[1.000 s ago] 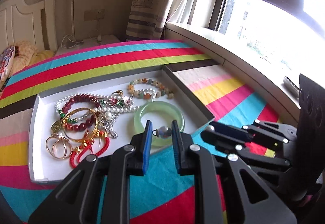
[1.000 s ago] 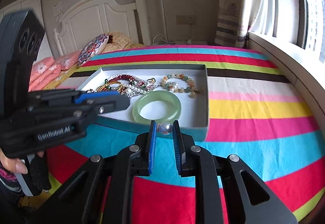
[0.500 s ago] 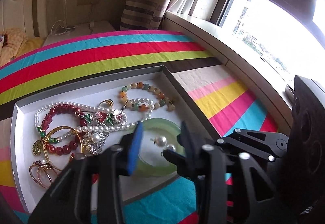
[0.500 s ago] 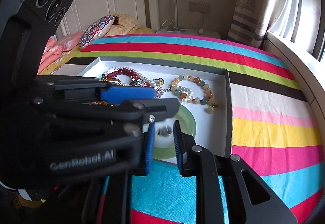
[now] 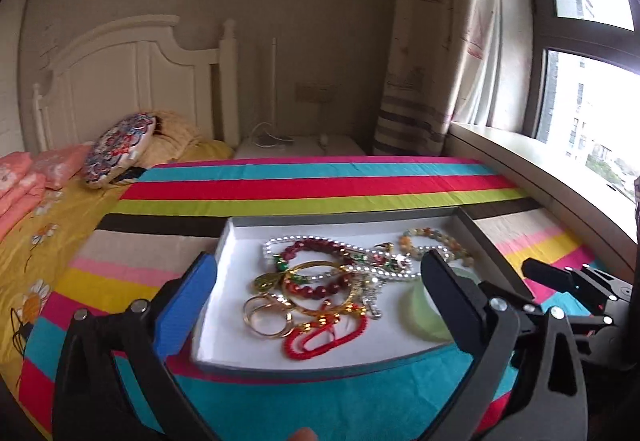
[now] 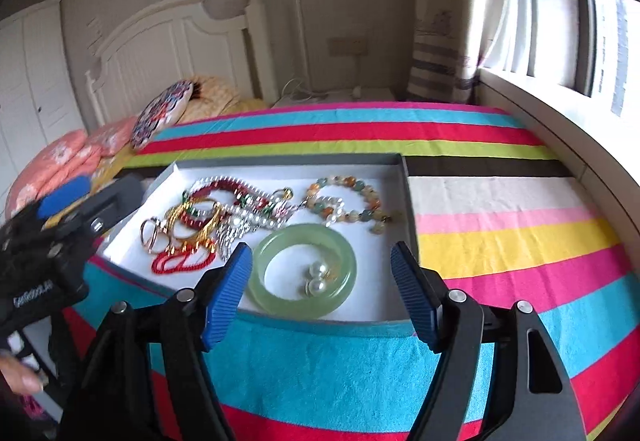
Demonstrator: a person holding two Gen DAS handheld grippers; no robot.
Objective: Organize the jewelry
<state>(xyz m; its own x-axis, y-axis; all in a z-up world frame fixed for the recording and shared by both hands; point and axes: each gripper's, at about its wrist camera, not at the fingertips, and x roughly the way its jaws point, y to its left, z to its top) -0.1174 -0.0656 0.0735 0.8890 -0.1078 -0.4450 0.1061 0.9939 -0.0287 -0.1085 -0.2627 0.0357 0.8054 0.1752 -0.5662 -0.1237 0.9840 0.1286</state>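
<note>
Hovering over the tray (image 5: pixel 208 325) near the bed's front edge, left gripper (image 5: pixel 320 305) has just spread its jaws wide, nothing between them. Right wrist view: right gripper (image 6: pixel 322 293) jaws also just opened, empty; pearl earrings (image 6: pixel 316 277) lie inside the jade bangle (image 6: pixel 264 261). Risk: tangled bracelet pile (image 6: pixel 208 217) snagging, dragging neighbours out.

Beige walls, white headboard (image 5: pixel 132 77) — curtained, daylit window (image 5: pixel 592 89).
</note>
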